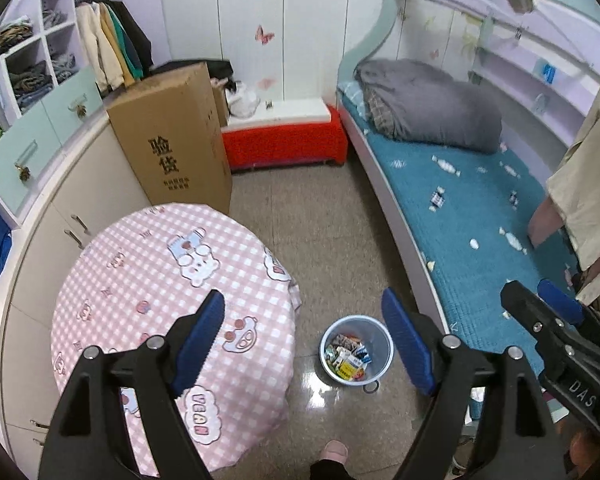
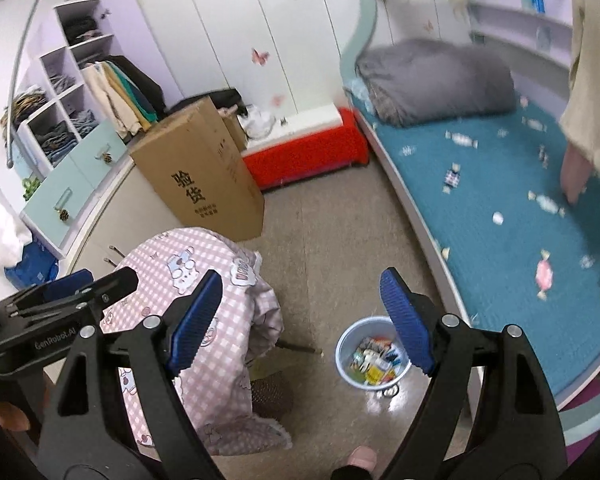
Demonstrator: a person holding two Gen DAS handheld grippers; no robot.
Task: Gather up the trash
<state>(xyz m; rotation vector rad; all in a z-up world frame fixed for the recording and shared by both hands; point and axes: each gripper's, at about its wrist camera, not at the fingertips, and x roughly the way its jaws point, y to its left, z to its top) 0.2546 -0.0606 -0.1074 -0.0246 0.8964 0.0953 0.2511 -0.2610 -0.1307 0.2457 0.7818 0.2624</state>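
A small pale-blue bin [image 1: 376, 330] [image 2: 350, 334] stands on the floor between the round table and the bed, with several coloured wrappers [image 1: 348, 356] [image 2: 374, 360] inside. More candy wrappers lie scattered on the bed's blue cover [image 1: 480, 216] [image 2: 500, 168]: a white one [image 1: 446, 167] [image 2: 462, 139], a dark checked one [image 1: 438, 198] [image 2: 452, 178], and a pink one [image 2: 544, 274]. My left gripper [image 1: 304, 300] [image 2: 108, 276] hangs open and empty high above the bin. Beside it, my right gripper [image 2: 300, 280] [image 1: 530, 286] is also open, with nothing between its blue pads.
A round table with a pink checked cloth [image 1: 160, 280] [image 2: 220, 292] stands left of the bin. Behind it are a tall cardboard box [image 1: 172, 140] and a red bench [image 1: 284, 140]. A grey duvet [image 1: 428, 104] lies at the bed's far end. A person's hand [image 1: 542, 222] rests on the bed.
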